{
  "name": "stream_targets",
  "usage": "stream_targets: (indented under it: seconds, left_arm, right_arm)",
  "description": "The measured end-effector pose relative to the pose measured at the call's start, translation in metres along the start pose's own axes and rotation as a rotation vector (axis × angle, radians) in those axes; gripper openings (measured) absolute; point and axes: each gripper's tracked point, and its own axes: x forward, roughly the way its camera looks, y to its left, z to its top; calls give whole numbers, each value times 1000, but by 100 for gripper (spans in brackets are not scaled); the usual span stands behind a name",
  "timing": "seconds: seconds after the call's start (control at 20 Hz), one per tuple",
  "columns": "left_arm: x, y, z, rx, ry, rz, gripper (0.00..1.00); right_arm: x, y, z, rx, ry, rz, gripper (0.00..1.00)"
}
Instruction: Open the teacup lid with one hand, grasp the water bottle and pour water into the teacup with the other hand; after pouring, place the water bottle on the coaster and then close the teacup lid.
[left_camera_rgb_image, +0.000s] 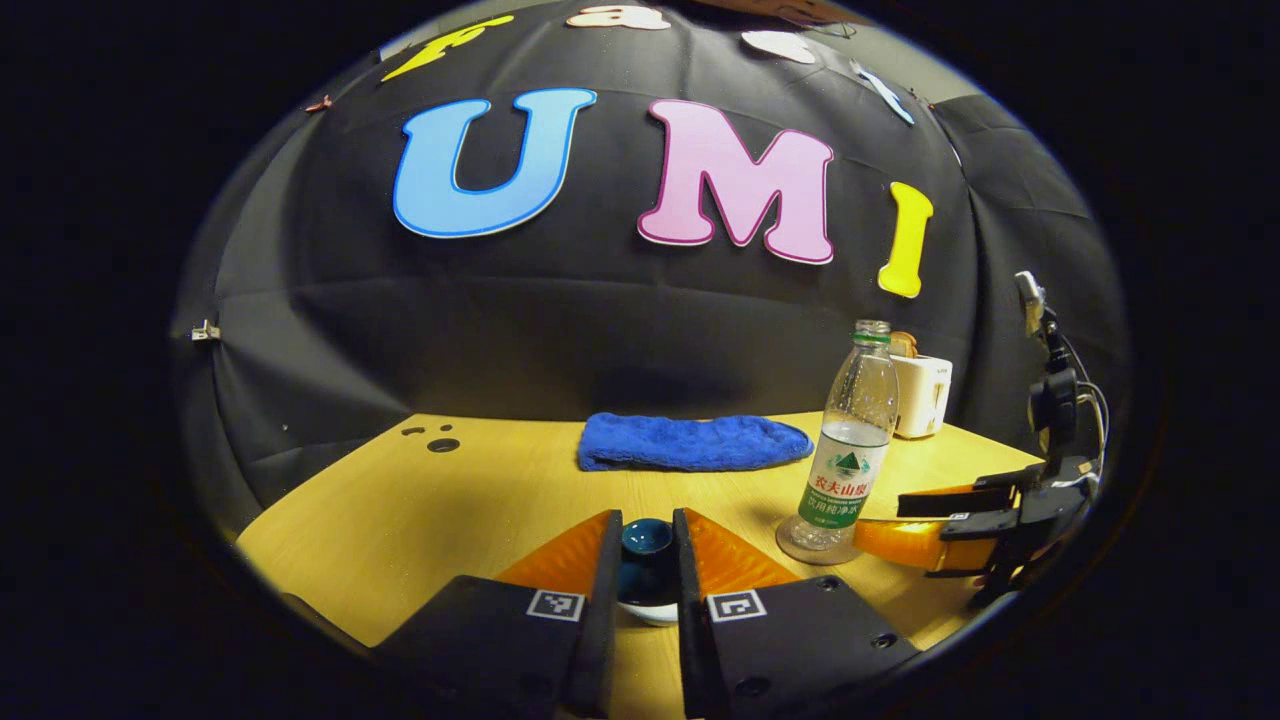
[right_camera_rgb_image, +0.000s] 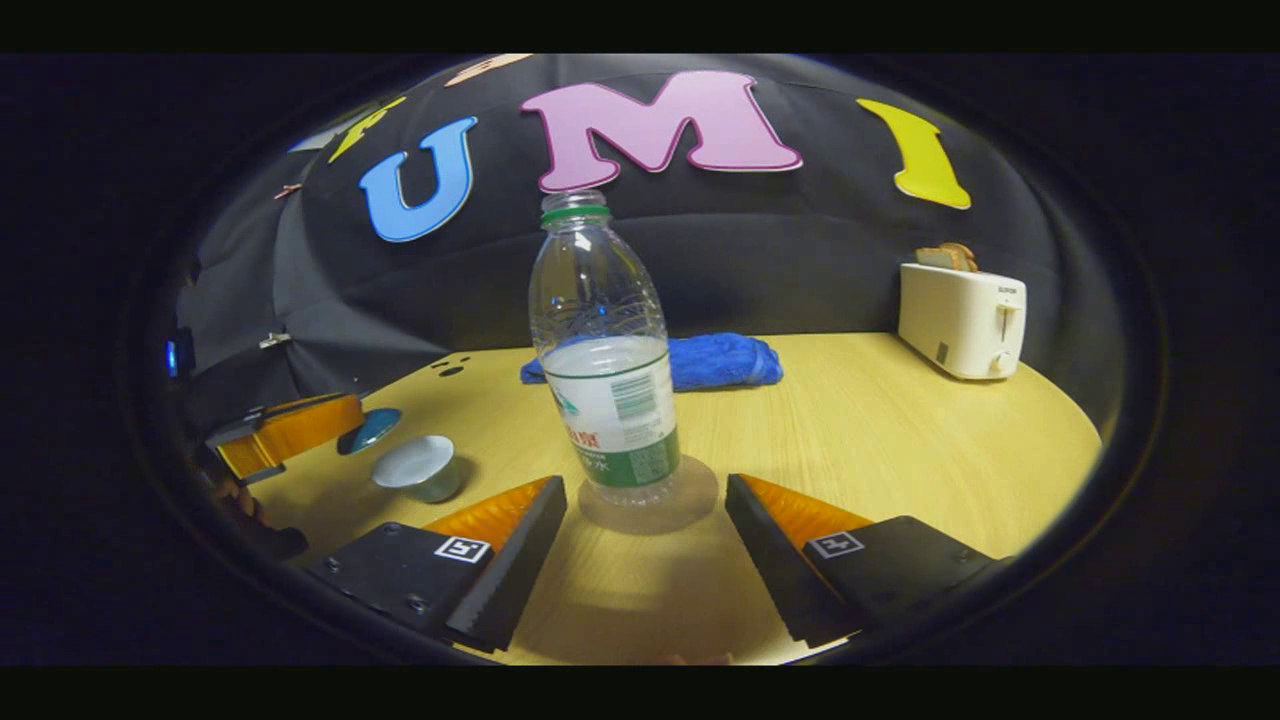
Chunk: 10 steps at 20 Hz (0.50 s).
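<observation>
Here, on a wooden table, the right gripper has its jaws wide open on either side of a clear water bottle, touching neither side. The bottle stands upright at the centre of the right gripper view on a round see-through coaster. It looks about half full and seems to have no cap. At the lower left of that view the teacup sits uncovered. Just beside it, the left gripper is closed on the teal lid, seen at the bottom centre of the left gripper view. Whether water is already in the cup cannot be told. The likely risks are these. A thin open bottle squeezed hard or off centre could spurt water or tip off the coaster. A pour toward the cup could wet the nearby left gripper. The lid, pinched between narrow fingers, could slip and chip the cup. A blue towel and a white toaster sit well behind.
</observation>
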Motion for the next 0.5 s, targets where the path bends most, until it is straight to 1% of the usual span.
stream_targets:
  seconds: [0.05,0.1,0.2,0.25,0.3,0.5]
  left_arm:
    - [2,-2,-5,-8,11,-3,27]
    - [5,-4,-8,-15,17,-7,30]
    - [9,-7,-14,-11,27,-11,30]
    - [12,-8,-18,-4,32,-13,27]
    - [14,-8,-21,-1,41,-16,31]
    - [18,-9,-32,-4,73,-23,31]
  right_arm:
    - [-5,-4,1,9,-1,-6,99]
    - [-9,-7,2,15,-3,-15,99]
    - [-16,-13,5,20,-7,-26,99]
    - [-19,-15,7,17,-11,-32,99]
    - [-21,-18,9,12,-14,-42,99]
    - [-24,-29,17,9,-31,-71,99]
